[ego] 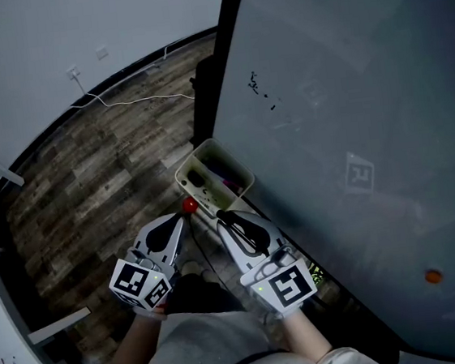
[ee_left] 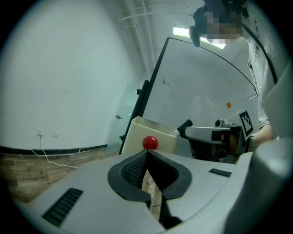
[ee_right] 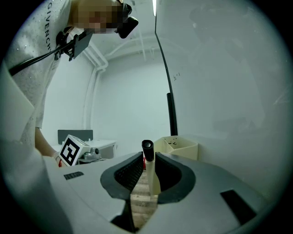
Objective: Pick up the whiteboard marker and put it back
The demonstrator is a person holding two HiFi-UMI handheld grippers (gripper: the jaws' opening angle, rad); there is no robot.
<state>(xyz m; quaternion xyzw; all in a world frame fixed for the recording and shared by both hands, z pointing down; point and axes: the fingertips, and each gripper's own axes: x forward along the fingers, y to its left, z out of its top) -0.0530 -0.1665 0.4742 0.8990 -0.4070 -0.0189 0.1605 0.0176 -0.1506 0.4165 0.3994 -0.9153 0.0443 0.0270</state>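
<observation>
Right gripper [ego: 224,217]: jaws closed on the marker [ee_right: 147,151]. The marker has a pale barrel and a black cap. It stands between the pads with the cap end projecting past the jaw tips. From the head view the cap sits just short of the near rim of the tray [ego: 180,175], not inside it.

Left gripper [ee_left: 147,153]: jaws drawn together, with the tips meeting at a red ball [ee_left: 149,142]. The ball appears pinched at the very tips. From the head view the ball hangs over the floor [ego: 89,185], just beside the tray's near corner and apart from it.

The two grippers lie side by side, near each other, both pointing toward the tray. A hand [ego: 298,334] grips the right gripper from behind, with a grey sleeve below it.

The tray is cream and open-topped, and is set at the lower edge of the whiteboard [ego: 347,82]. It holds dark items that cannot be identified.

The whiteboard stands tilted at right, with a black frame along its left edge. It bears a few small dark marks [ego: 259,88] near the top. An orange dot [ego: 433,277] sits low on its face, well apart from the tray.

The floor is wood-patterned plank. A white cable [ego: 132,100] runs along the wall base.
</observation>
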